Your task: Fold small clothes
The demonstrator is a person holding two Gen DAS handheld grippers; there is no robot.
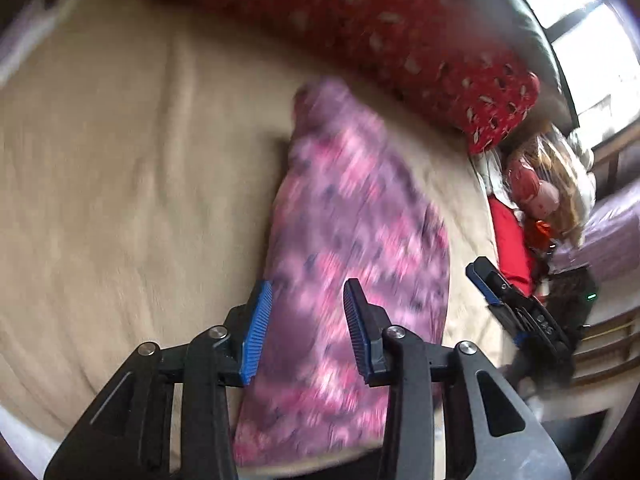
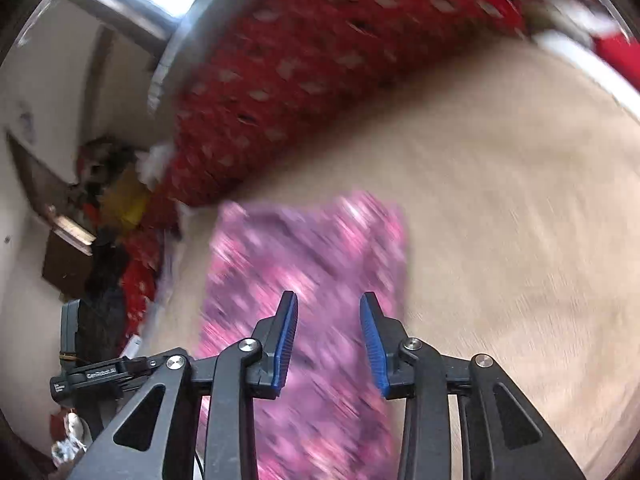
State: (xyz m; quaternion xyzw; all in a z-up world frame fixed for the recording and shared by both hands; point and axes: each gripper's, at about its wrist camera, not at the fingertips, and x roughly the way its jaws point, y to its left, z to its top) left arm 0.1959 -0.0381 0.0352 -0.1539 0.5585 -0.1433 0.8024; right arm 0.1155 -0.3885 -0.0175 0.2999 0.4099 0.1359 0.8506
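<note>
Both grippers, left (image 1: 307,334) and right (image 2: 329,340), hover with fingers apart, empty, over the pink garment (image 1: 352,232) lying flat on the bed (image 1: 120,184). Each should pinch a near corner, lift evenly, and fold toward the red bolster (image 1: 360,28).

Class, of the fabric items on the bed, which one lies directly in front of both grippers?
The pink-purple patterned garment, lying flat on the beige bed cover. The red spotted pillow sits farther back, along the bed's far edge.
</note>
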